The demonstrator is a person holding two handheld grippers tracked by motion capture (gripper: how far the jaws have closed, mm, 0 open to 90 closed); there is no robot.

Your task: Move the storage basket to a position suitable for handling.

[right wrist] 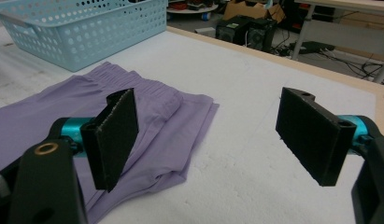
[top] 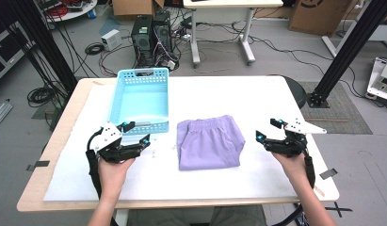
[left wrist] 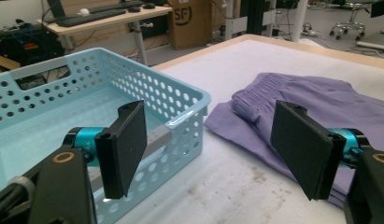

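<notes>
The left gripper (top: 136, 134) hovers over the near left of the table (top: 276, 94) with its jaws spread wide and nothing between them; the right gripper (top: 269, 130) hovers over the near right, likewise wide and empty. Between them lie the folded purple shorts (top: 209, 142), flat on the white table cover, at about 3 o'clock from the left gripper and 9 o'clock from the right one in the high view. Neither gripper touches the cloth.

The folded bundle runs longer from near to far than from side to side, with the gathered waistband at the far end, toward 12 o'clock. The blue basket (top: 144, 101) stands at roughly 10 o'clock from the shorts, just beyond the left gripper, with its near right corner close to the waistband's left end but apart from it.

In the left gripper view the basket (left wrist: 180, 100) sits just behind the left-hand pad and the shorts (left wrist: 320, 100) behind the other. In the right gripper view the shorts (right wrist: 49, 100) lie behind the left-hand pad.

The two grippers stand about equally near to the shorts, one at each long edge. Judging by the layout, the shorts are probably bound for the basket, so the carry would run toward 10 o'clock, the left gripper's side.
</notes>
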